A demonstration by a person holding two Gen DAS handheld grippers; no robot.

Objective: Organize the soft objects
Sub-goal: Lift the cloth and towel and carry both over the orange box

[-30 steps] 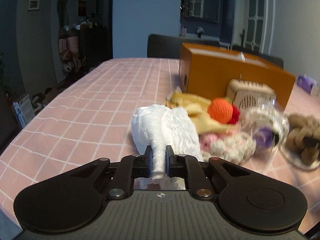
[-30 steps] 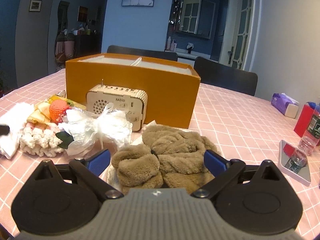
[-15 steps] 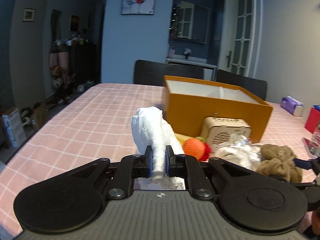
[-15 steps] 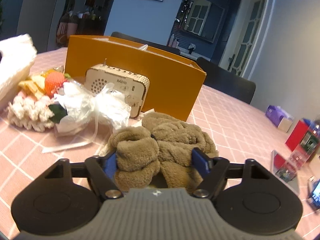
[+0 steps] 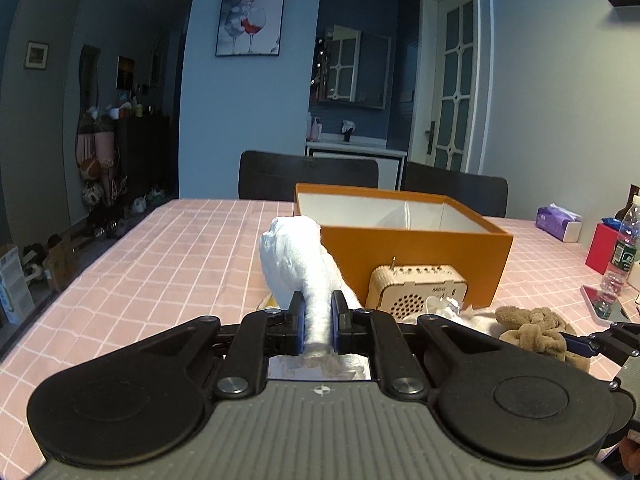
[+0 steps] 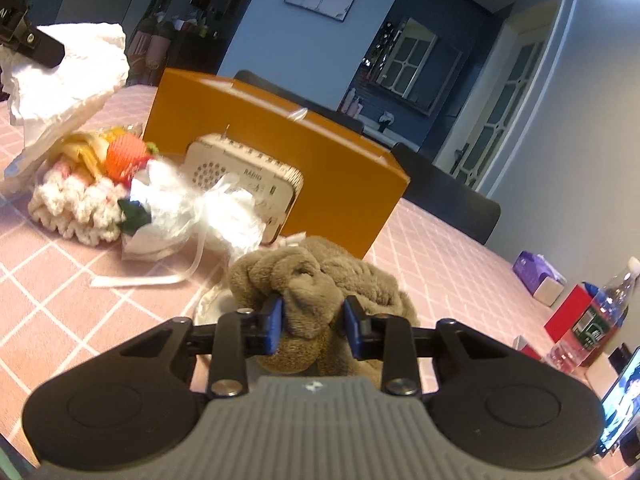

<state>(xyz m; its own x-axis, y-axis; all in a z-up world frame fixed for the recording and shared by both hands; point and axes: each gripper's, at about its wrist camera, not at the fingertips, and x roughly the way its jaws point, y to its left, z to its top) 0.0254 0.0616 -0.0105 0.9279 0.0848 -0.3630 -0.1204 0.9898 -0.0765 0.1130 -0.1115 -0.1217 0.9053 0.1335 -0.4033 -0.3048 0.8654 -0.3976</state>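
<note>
Above the pink table (image 5: 168, 248), our left claw (image 5: 316, 322) pinches a white cloth (image 5: 296, 256), lifted clear since a second ago; its long axis runs forward toward the orange box (image 5: 420, 248). Our right claw (image 6: 312, 322) has just been closing and now presses a brown plush bundle (image 6: 320, 276) beside the wooden radio (image 6: 248, 176).

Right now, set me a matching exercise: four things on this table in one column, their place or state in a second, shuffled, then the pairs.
Things:
1. white cloth
2. brown plush bundle
3. wooden radio
4. orange box

States:
A. stands open, nothing visible inside
B. pinched in the left gripper, lifted off the table
C. stands against the front of the box
D. lies on the table between the right gripper pads

Pairs: 1-B, 2-D, 3-C, 4-A
</note>
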